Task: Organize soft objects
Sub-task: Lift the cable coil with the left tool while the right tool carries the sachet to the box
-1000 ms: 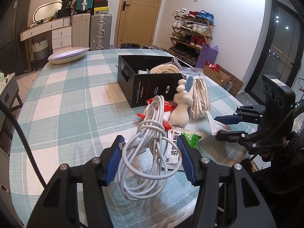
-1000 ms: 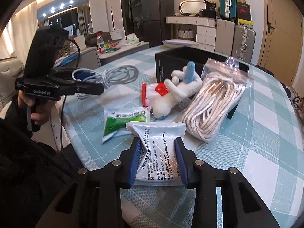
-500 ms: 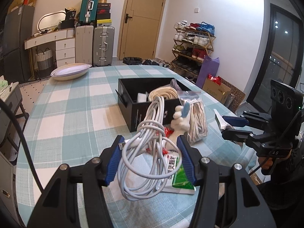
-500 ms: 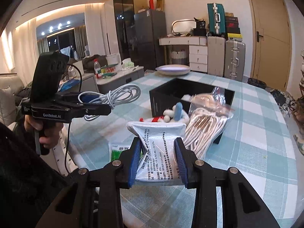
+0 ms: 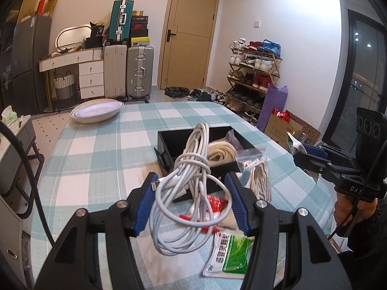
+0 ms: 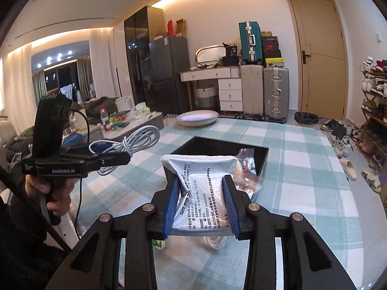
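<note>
My left gripper (image 5: 191, 200) is shut on a coil of white cable (image 5: 191, 186) and holds it in the air in front of the black box (image 5: 169, 142). The cable also shows in the right wrist view (image 6: 135, 140). My right gripper (image 6: 200, 207) is shut on a white and silver sachet (image 6: 203, 186), held above the table near the black box (image 6: 263, 154). A cream rope coil (image 5: 221, 153) lies in the box. A bagged rope (image 5: 260, 176) leans on its front. A green and white sachet (image 5: 229, 253) and a red packet (image 5: 215, 205) lie on the cloth.
A white oval dish (image 5: 96, 112) stands at the far left of the checked table (image 5: 96, 159). Suitcases, drawers and a door are behind it, a shoe rack (image 5: 254, 72) to the right. The right gripper shows at the right edge in the left wrist view (image 5: 338, 166).
Both grippers have risen above the table with their loads. The left one now looks down into the black box, and the right one has moved closer to the box.
</note>
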